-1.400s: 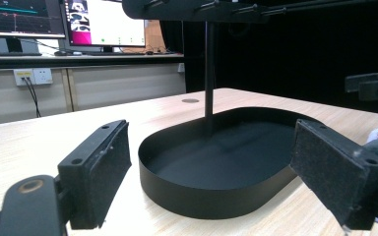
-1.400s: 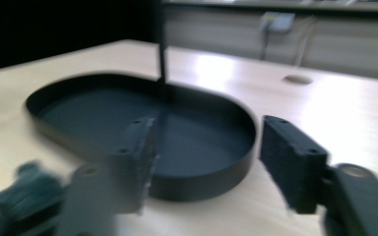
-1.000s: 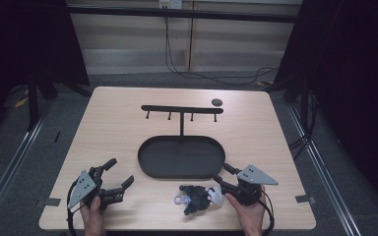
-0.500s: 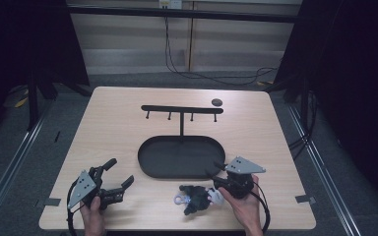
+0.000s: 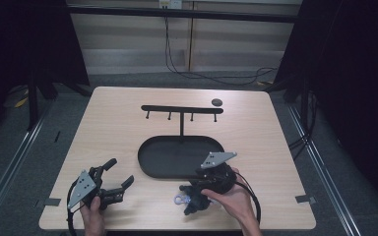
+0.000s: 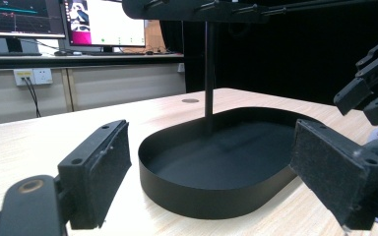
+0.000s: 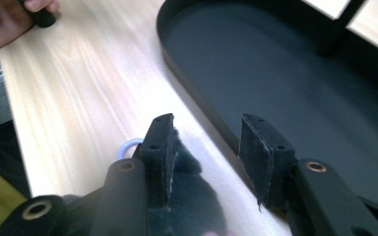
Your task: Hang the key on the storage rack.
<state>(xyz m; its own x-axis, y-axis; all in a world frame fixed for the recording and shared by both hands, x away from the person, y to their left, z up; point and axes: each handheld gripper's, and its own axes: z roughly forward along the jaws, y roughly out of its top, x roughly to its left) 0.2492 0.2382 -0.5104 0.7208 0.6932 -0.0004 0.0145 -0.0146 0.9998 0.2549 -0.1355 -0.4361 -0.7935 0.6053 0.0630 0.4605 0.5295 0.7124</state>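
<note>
A small dark fuzzy thing (image 7: 192,191) with a pale ring (image 7: 128,145) on it lies at the table's front, just before the black oval tray (image 5: 145,162). My right gripper (image 5: 187,199) sits over it, jaws pointing left. Its jaws have just been closing, and the fuzzy thing rests against one pad while the other pad (image 7: 258,147) stands apart from it. In its own view the right gripper (image 7: 206,123) shows bare table in that gap. My left gripper (image 5: 120,173) rests open at the front left, nothing between its pads (image 6: 101,172), aimed at the tray (image 6: 202,196).
A black stand with a bar of several hooks (image 5: 182,108) rises from the tray's far side on a thin post (image 6: 209,73). A small dark disc (image 5: 217,102) lies beyond it. A hand (image 7: 5,19) grips the other gripper's handle at the far left.
My right gripper has moved left along the tray's front edge, risen a little, and turned so its grey plate faces up. The left gripper has stayed put.
</note>
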